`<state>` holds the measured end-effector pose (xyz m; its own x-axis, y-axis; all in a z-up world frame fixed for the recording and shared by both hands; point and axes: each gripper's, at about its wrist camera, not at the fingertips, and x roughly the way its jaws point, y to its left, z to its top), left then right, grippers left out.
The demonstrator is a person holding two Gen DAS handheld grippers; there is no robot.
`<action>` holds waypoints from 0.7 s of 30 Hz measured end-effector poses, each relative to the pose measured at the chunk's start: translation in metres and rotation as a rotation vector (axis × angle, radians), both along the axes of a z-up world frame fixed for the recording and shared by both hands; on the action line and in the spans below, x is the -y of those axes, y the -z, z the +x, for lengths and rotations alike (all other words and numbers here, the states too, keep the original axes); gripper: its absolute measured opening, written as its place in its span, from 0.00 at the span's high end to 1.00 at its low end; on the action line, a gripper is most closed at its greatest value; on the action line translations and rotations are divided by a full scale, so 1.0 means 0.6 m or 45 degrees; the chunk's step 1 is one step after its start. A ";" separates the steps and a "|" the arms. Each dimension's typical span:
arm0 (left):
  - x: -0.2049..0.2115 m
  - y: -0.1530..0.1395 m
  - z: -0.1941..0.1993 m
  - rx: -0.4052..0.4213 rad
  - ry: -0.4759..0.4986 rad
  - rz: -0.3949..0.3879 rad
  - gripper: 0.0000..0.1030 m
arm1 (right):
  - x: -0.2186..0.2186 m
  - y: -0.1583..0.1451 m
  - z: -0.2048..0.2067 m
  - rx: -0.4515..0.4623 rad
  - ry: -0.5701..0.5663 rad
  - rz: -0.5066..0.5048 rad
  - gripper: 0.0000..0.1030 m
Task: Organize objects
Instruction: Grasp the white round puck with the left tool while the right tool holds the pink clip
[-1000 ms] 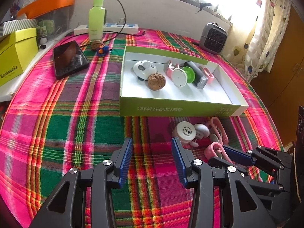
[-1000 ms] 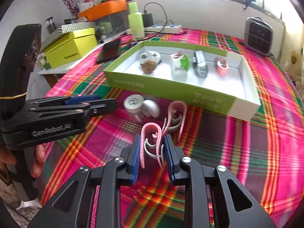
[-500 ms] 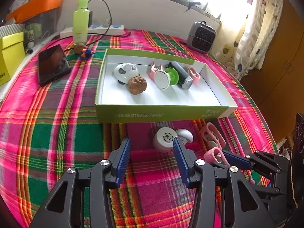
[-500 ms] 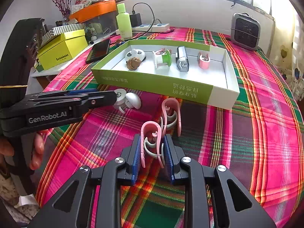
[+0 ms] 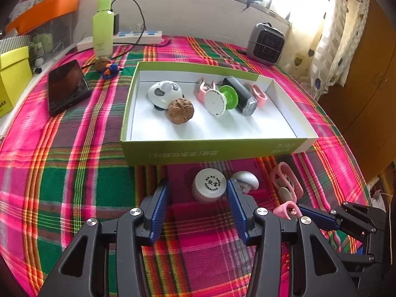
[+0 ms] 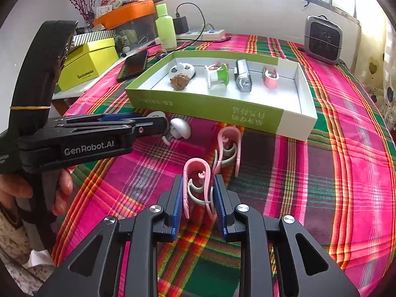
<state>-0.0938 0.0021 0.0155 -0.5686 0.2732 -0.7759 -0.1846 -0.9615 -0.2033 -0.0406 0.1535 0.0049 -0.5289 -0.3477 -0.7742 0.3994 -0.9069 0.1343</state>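
A green-walled box [image 5: 212,148] holds a walnut [image 5: 180,111], a white round toy, a white-green spool [image 5: 219,100], a black light and a pink clip. My left gripper [image 5: 198,193] is open around a white round cap [image 5: 210,185] lying on the plaid cloth in front of the box, next to a white mushroom-shaped piece [image 5: 246,179]. My right gripper [image 6: 198,193] is shut on a pink clip [image 6: 198,180]. A second pink clip [image 6: 227,146] lies just beyond it. The box also shows in the right wrist view [image 6: 222,110].
A phone [image 5: 66,86], a green bottle [image 5: 102,27], a power strip, a yellow box [image 5: 12,74] and a small grey heater [image 5: 267,43] stand around the table's far side. The left gripper's body [image 6: 86,141] crosses the right wrist view.
My left gripper has moved right and forward, so the white cap now sits between its open fingers. My right gripper has stayed shut on the pink clip.
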 end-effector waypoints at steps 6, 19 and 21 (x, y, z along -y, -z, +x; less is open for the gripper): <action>0.004 0.001 -0.005 -0.008 -0.012 -0.012 0.55 | 0.005 0.001 0.000 0.002 -0.007 0.001 0.76; 0.000 0.001 -0.008 -0.031 -0.034 -0.080 0.66 | 0.006 0.002 0.000 0.002 -0.008 0.002 0.76; 0.003 0.002 -0.008 -0.030 -0.039 -0.080 0.69 | 0.006 0.001 0.000 0.004 -0.007 -0.001 0.76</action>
